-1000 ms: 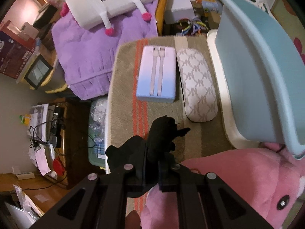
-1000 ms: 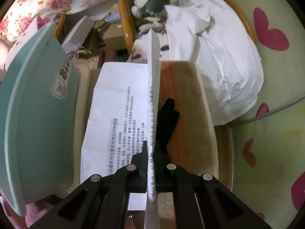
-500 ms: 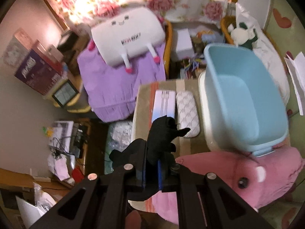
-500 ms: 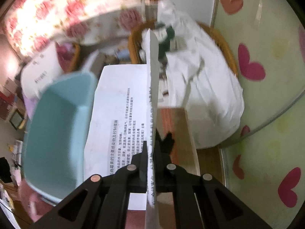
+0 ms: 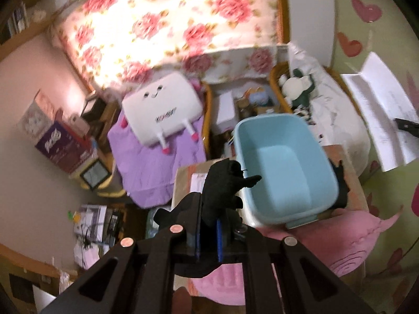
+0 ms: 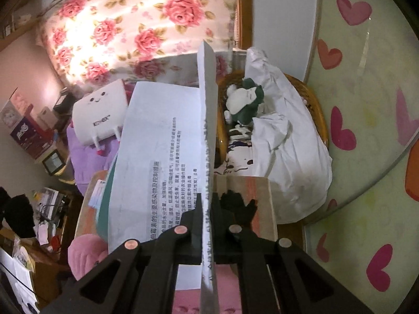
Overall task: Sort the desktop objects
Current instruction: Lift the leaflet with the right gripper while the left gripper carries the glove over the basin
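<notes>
Above table [image 5: 351, 180] | left gripper [image 5: 208, 225] fingers clamped on black glove [image 5: 222, 185], raised to drop into blue bin [image 5: 282, 167] | right gripper [image 6: 208, 225] fingers pinching folded paper [image 6: 162, 157], lifted for sorting

"Kotex" on white plush pillow [image 6: 100, 116]

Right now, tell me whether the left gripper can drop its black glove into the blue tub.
Probably yes. The left gripper holds the black glove raised beside the light blue tub, whose top shows open with nothing visible inside; nothing lies between them.
</notes>
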